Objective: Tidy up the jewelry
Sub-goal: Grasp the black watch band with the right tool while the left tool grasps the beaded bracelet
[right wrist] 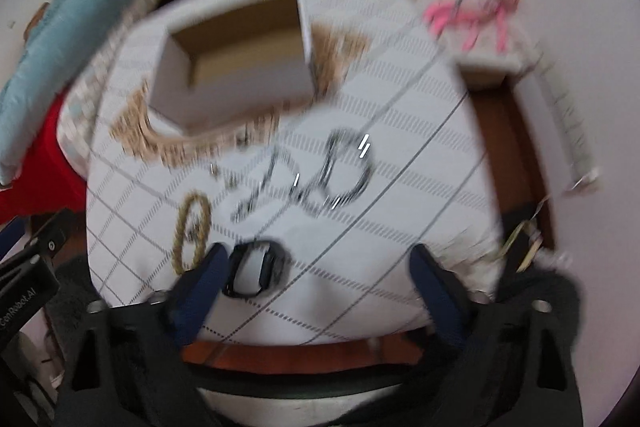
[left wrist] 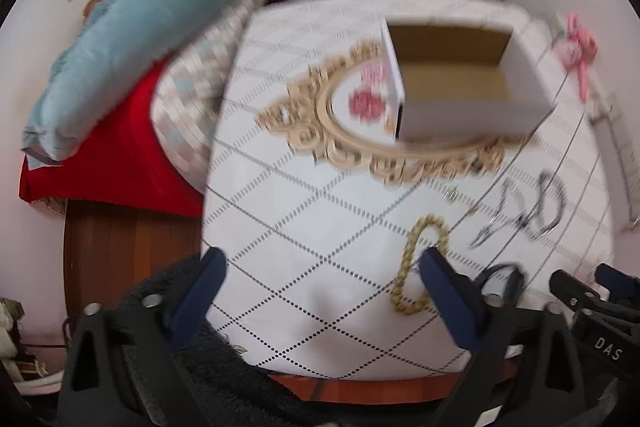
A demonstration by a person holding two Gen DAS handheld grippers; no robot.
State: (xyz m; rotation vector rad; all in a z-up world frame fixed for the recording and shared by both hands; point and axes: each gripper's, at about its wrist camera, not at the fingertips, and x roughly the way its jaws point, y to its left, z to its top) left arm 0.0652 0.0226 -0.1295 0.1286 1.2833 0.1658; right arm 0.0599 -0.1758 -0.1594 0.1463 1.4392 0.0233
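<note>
A gold chain [left wrist: 416,263] lies on the white quilted table [left wrist: 320,247], just left of my left gripper's right finger. My left gripper [left wrist: 322,263] is open and empty above the near table edge. A silver-black chain tangle [left wrist: 524,211] lies to the right. An empty white box [left wrist: 456,79] stands on an ornate gold mirror [left wrist: 360,131]. In the right wrist view my right gripper [right wrist: 316,259] is open and empty; a black ring-like piece [right wrist: 256,273] lies by its left finger, with the gold chain [right wrist: 192,231], the tangle [right wrist: 316,175] and the box [right wrist: 236,59] beyond.
A bed with a blue pillow [left wrist: 132,27] and red cloth [left wrist: 112,163] stands to the left. A small stand with pink ribbon [right wrist: 476,15] is at the far right. Dark wood floor lies beyond the table.
</note>
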